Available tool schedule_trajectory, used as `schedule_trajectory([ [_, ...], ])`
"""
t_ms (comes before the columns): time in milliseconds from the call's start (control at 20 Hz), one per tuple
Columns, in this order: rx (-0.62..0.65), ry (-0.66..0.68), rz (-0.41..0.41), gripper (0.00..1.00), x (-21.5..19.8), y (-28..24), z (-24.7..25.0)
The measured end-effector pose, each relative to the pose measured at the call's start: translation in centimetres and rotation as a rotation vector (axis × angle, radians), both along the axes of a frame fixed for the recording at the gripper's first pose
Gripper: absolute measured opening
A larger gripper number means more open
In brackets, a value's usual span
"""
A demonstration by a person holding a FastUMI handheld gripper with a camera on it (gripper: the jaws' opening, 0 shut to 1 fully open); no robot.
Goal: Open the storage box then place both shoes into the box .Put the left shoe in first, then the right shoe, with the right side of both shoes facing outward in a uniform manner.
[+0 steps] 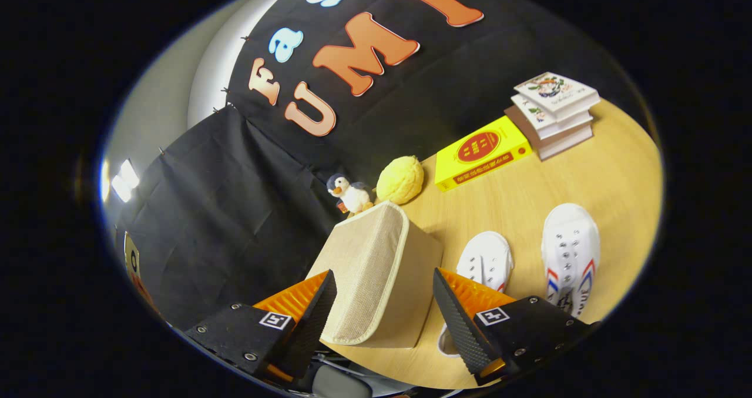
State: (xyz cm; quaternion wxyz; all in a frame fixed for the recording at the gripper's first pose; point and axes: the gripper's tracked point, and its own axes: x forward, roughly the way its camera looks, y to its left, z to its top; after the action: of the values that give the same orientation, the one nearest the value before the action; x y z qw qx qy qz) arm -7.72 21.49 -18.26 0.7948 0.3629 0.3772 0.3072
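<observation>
My gripper (385,310) hangs with its two fingers spread wide, gripping nothing, and the beige storage box (376,274) sits squarely in the gap between them. As far as I can judge, neither pad touches the fabric; the left finger (314,321) comes close to the box's lid side, while the right finger (455,321) stands a little off the plain side wall. The box rests on the wooden table (529,204) at the near corner, and its lid (361,268), the woven panel with pale piping round its rim, appears closed and faces toward my left finger. That is the relation I care about: the box lies straight ahead along the fingers' line, its long run leading away from me toward the penguin toy (351,193) and the yellow plush (400,179) beyond it. So opening it looks to me like a matter of catching the piped lid edge, not clamping the whole body. The two white shoes lie to the right of the box, both pointing their toes away from me: the nearer shoe (486,261) just beyond my right finger, partly hidden by it, and the striped shoe (570,257) further right. Neither has been touched, and I cannot tell from here which is the left.
</observation>
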Motion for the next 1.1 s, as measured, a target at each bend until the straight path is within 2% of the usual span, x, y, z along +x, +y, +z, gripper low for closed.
schedule_trajectory([
  [150, 0.128, 0.105, 0.035, 0.98, -0.2, 2.7, -1.1],
  [350, 0.233, 0.19, 0.058, 0.98, -0.3, 5.0, -1.9],
  [550, 0.318, 0.262, 0.047, 0.98, -0.1, 6.5, -2.7],
  [700, 0.428, 0.301, 0.044, 0.98, -0.1, 7.3, -1.7],
  [850, 0.466, 0.339, 0.032, 0.96, -0.2, 7.6, -1.7],
  [950, 0.447, 0.352, 0.016, 0.92, -0.3, 7.3, -2.0],
  [1000, 0.458, 0.355, 0.01, 0.79, -0.2, 7.0, -1.6],
  [1050, 0.478, 0.358, 0.003, 0.74, -0.1, 6.7, -0.9],
  [1100, 0.493, 0.355, -0.009, 0.64, 0.1, 6.4, -0.3],
])
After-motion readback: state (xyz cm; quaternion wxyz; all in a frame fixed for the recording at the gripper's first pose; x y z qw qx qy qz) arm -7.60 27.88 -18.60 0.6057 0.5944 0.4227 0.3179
